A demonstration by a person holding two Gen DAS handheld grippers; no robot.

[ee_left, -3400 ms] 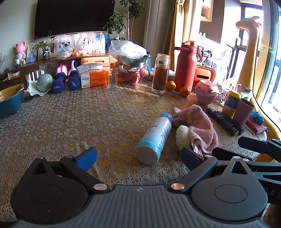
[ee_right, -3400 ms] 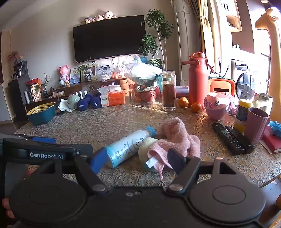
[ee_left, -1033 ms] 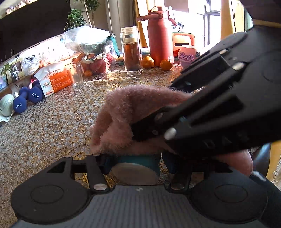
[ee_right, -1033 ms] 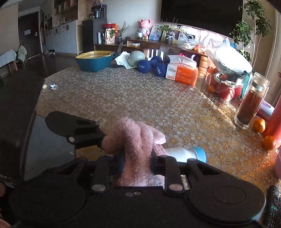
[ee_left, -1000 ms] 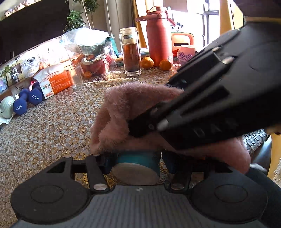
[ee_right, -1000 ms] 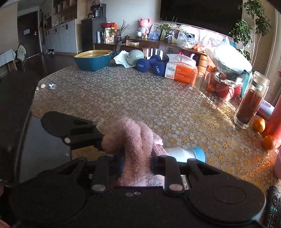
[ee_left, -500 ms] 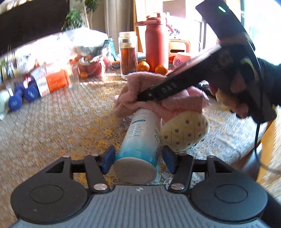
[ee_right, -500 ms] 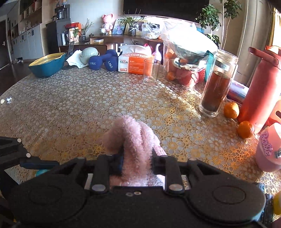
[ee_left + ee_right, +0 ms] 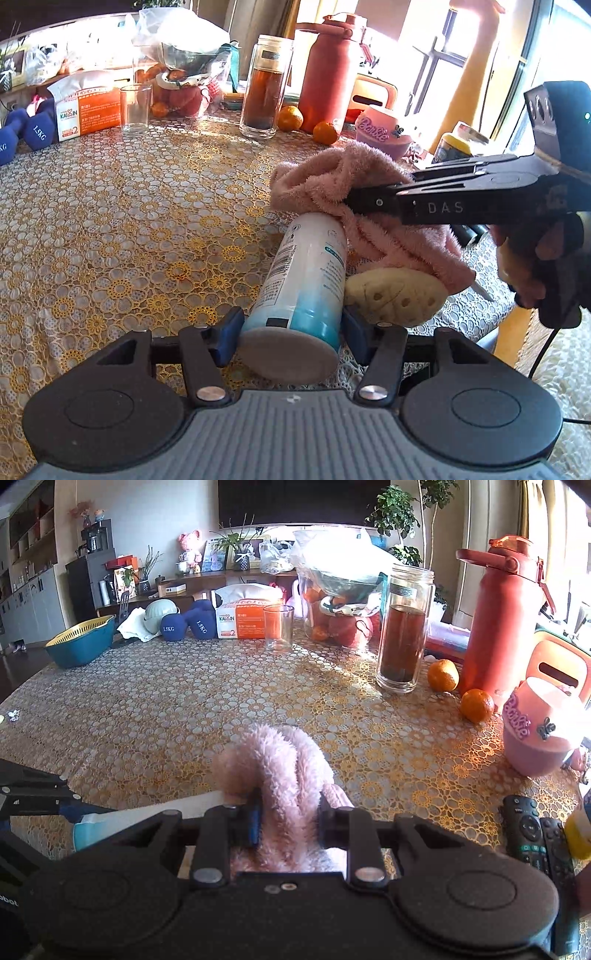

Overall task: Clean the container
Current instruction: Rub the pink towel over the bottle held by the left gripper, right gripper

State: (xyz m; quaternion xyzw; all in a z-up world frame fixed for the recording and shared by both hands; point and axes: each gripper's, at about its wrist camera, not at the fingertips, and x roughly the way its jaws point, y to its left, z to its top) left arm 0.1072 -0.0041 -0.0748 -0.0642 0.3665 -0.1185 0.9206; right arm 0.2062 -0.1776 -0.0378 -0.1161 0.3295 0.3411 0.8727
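A white and blue bottle (image 9: 306, 280) lies on its side on the lace-covered table (image 9: 110, 229), base toward the left wrist camera. My left gripper (image 9: 291, 332) is shut on its base end. A fluffy pink cloth (image 9: 351, 192) drapes over the bottle's far end, which it hides. My right gripper (image 9: 288, 823) is shut on that pink cloth (image 9: 280, 764) and reaches in from the right in the left wrist view. In the right wrist view the bottle (image 9: 147, 814) shows as a white sliver at lower left.
A cream perforated sponge (image 9: 395, 299) lies right of the bottle. Behind stand a glass jar of dark liquid (image 9: 266, 88), a red flask (image 9: 328, 74), oranges (image 9: 325, 133), a pink cup (image 9: 380, 133) and an empty glass (image 9: 136, 108). Remote controls (image 9: 532, 830) lie near the right edge.
The right gripper with the cloth has drawn back along the bottle toward its far end, uncovering most of the bottle body. The left gripper keeps its hold on the base.
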